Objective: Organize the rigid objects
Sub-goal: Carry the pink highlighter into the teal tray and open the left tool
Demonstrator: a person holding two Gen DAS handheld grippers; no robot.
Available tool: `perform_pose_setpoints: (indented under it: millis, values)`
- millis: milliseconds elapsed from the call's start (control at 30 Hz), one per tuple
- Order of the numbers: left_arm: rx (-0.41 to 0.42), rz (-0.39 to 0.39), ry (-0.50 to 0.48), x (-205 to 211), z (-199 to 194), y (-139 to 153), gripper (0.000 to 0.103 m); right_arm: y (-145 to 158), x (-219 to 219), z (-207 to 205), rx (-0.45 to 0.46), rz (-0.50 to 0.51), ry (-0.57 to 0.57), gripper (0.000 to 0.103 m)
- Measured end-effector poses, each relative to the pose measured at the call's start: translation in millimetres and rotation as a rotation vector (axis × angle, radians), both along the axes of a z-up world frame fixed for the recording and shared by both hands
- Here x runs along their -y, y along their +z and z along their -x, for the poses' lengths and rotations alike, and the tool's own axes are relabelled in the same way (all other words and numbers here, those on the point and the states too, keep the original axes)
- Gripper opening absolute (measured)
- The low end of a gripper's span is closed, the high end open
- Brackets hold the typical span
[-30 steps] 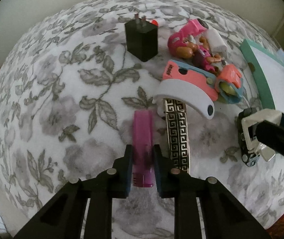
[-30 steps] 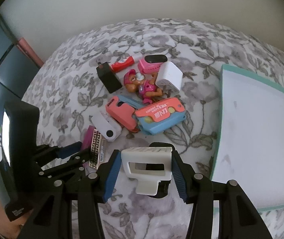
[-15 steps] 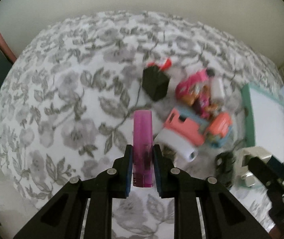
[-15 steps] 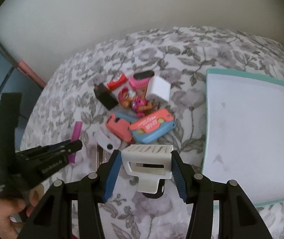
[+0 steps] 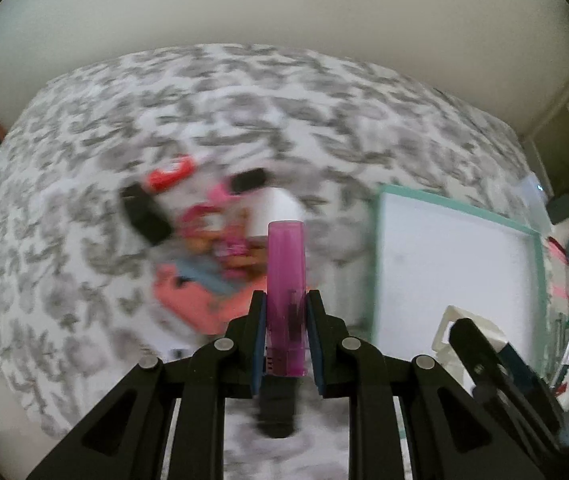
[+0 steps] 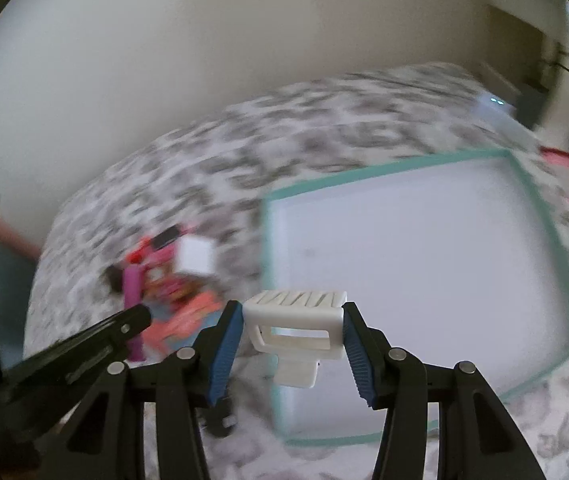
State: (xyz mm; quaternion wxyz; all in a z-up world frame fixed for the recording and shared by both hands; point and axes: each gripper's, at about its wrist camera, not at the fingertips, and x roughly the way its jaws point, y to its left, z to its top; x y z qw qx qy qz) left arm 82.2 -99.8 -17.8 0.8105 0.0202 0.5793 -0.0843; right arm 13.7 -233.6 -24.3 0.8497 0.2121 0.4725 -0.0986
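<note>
My left gripper (image 5: 285, 300) is shut on a translucent purple lighter (image 5: 286, 280) and carries it in the air above the blurred pile of toys (image 5: 212, 236). The lighter (image 6: 131, 288) also shows at the left of the right wrist view, at the tip of the left gripper (image 6: 140, 316). My right gripper (image 6: 293, 312) is shut on a white hair claw clip (image 6: 294, 326), held above the left edge of the white tray with a teal rim (image 6: 544, 224). That tray (image 5: 376, 264) lies right of the pile, with the clip (image 5: 450, 330) and right gripper over its near part.
A floral grey and white cloth (image 5: 64, 280) covers the table. The pile holds a black charger (image 5: 144, 212), a red item (image 5: 170, 170), a white cube (image 5: 278, 210), pink and coral toys. A black object (image 5: 276, 408) lies on the cloth below the left gripper. Clutter sits beyond the tray's right side.
Both grippers rose from the cloth and swung right toward the tray, the left lifting the purple lighter, the right lifting the white clip. The gold patterned clip left the view.
</note>
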Motion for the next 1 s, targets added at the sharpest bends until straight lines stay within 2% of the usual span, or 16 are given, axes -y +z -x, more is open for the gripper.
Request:
perform_pose_setpoints:
  millis: [267, 533, 733, 1000]
  values:
    - [-0.041, 0.018, -0.053, 55.2, -7.3, -16.3, 0.02, -17.7, 71.6, 7.3, -0.09, 0.023, -0.256, 0.053]
    - [-0.029, 0.043, -0.098, 93.0, -12.7, -22.4, 0.02, -15.3, 119.2, 15.4, -0.094, 0.089, -0.418, 0.053]
    - [-0.024, 0.062, -0.134, 112.8, -13.4, -29.1, 0.02, -17.4, 134.3, 17.6, -0.101, 0.112, -0.462, 0.053]
    - [-0.036, 0.065, -0.136, 114.5, -11.5, -38.3, 0.02, -19.0, 138.3, 18.2, -0.117, 0.131, -0.475, 0.053]
